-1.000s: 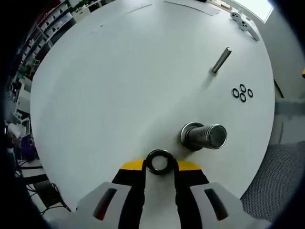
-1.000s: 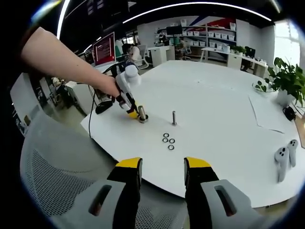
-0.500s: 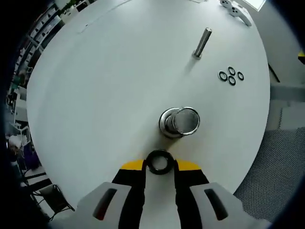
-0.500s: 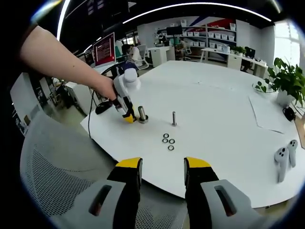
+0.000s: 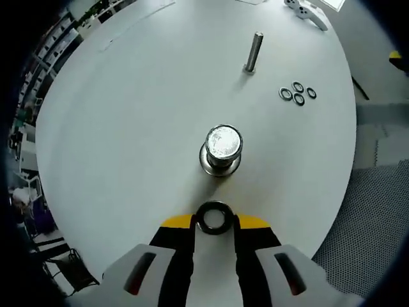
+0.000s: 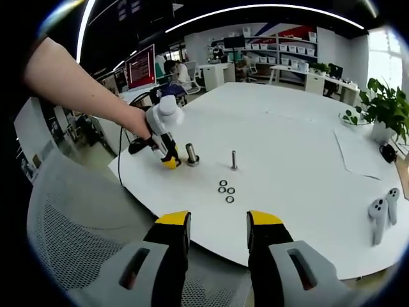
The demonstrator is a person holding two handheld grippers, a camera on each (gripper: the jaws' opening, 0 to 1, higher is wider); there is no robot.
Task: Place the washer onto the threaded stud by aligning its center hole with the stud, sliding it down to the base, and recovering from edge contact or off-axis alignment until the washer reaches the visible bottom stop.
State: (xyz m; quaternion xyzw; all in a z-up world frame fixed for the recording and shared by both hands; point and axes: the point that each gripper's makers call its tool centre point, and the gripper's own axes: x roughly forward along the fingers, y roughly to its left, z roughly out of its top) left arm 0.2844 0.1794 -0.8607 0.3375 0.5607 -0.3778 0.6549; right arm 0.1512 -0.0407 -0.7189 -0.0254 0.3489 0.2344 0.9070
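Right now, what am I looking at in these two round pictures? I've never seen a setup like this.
No robot here: a person holds a two-jaw gripper in each hand, and a fisheye camera rides on each one.

The left gripper view looks down along the left gripper, whose yellow-tipped jaws are shut on a black washer. Just ahead, on the white table, stands a thick stud seen almost end-on. Farther off are a thinner stud and four spare washers.

The right gripper view looks across the table from its edge. The right gripper is open and holds nothing. From there you see the person's hand holding the left gripper beside the thick stud.
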